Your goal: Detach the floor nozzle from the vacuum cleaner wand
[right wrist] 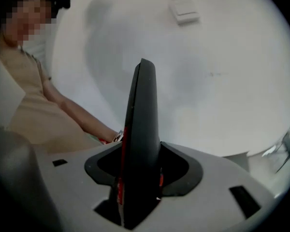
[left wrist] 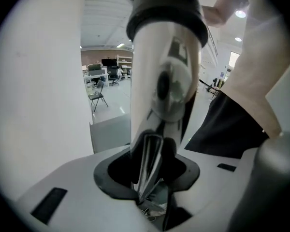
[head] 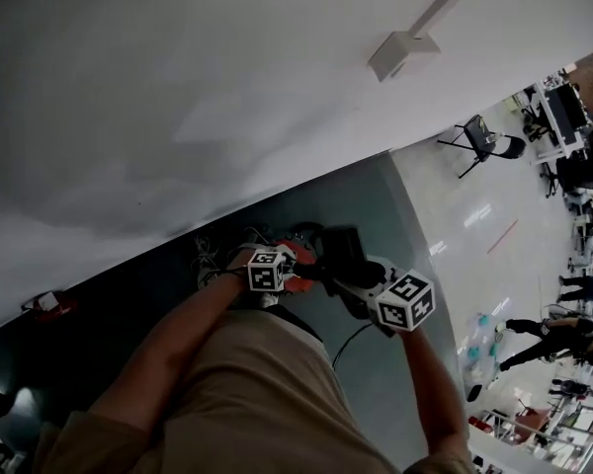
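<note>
Head view: both grippers meet near centre, just below the middle. The L gripper sits at 9 o'clock of the R gripper, w/ their marker cubes on the outer sides. A black-and-red part lies between them, prob the floor nozzle, over dark grey floor. White wall fills the top half, w/ a wall box at 1 o'clock. A folding chair stands at 2 o'clock, well apart. The person's beige trousers are at 6 o'clock.

L gripper view: L gripper jaws are pressed together and I see nothing clearly between the pads. The pale wand rises just beyond the tips toward 12 o'clock, w/ a black collar near the top. Can't tell if the tips touch the wand.

R gripper view: R gripper jaws are partway apart, pinching the floor nozzle. It's a thin dark slab w/ a red edge, standing edge-on and upright from the jaws to 12 o'clock. The person's bare forearm is at 9 o'clock, and the white wall is behind.
</note>
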A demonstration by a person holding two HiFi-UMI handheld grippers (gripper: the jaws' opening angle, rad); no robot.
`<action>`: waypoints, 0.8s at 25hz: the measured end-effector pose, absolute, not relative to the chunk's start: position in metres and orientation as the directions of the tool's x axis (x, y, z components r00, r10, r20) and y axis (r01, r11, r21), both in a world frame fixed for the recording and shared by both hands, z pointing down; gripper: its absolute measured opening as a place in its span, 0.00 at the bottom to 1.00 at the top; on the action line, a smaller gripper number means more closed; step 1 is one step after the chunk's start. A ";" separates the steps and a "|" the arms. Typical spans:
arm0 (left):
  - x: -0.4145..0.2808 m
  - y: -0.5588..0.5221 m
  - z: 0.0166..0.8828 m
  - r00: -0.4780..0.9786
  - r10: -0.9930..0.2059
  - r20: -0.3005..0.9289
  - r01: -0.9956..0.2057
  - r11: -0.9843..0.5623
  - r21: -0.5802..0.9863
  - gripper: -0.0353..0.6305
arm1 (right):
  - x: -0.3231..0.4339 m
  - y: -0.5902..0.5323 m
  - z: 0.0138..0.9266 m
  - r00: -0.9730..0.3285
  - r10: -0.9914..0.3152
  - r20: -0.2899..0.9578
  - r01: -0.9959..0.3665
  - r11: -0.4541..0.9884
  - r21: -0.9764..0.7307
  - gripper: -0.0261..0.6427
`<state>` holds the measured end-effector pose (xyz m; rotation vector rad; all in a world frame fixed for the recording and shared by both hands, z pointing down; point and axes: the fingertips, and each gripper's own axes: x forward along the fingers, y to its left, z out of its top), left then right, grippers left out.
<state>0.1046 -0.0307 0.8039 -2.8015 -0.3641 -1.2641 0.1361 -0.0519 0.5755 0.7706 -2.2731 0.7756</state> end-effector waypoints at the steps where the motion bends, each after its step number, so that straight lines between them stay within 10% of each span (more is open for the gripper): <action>1: 0.103 -0.031 0.805 0.632 0.198 0.750 0.243 -0.969 0.051 0.24 | 0.131 -0.049 0.575 -0.623 -0.319 0.715 -0.675 0.680 -0.285 0.37; 16: 0.097 -0.024 0.808 0.627 0.233 0.743 0.260 -0.962 0.083 0.25 | 0.118 -0.027 0.568 -0.565 -0.288 0.773 -0.686 0.685 -0.247 0.38; 20: 0.104 -0.008 0.796 0.644 0.227 0.731 0.294 -0.955 0.037 0.24 | 0.159 -0.037 0.572 -0.779 -0.260 0.570 -0.612 0.513 -0.602 0.37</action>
